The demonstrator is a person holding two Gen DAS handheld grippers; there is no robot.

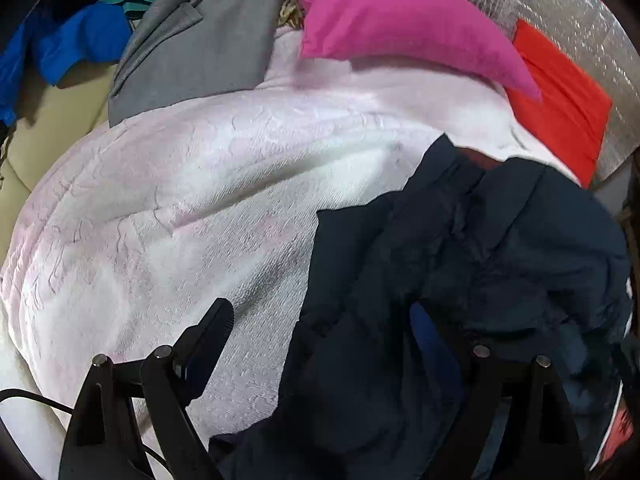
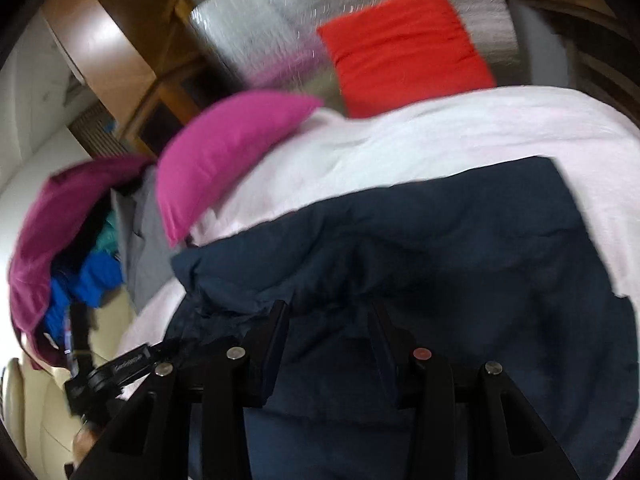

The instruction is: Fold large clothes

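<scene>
On my far left a heap of waiting clothes is pushed aside: a blue garment [image 1: 80,40], a grey jacket [image 1: 200,48] and, in the right wrist view, a maroon cloth [image 2: 52,216]. I judge they sit there to keep the middle free for folding. Next comes the pink pillow [image 1: 392,16], lying at the head of the bed with the red cushion [image 1: 560,100] to its right, both out of the working area.

My left gripper [image 1: 320,340] hangs with its jaws wide apart and nothing pressed between them; one finger is over the blanket, the other is lost against dark cloth. The navy garment [image 2: 420,248], the piece I am folding, lies spread and rumpled on the near right part of the bed, its far edge fairly straight. My right gripper [image 2: 328,328] hovers above it, jaws partly apart, and I see no cloth pinched there, so both hands appear free, likely between grabs.

The surface is a bed under a pale pink textured blanket [image 1: 200,184], soft and giving. Behind it stands a silvery foil panel [image 2: 280,12], with wooden furniture [image 2: 120,40] to the left.
</scene>
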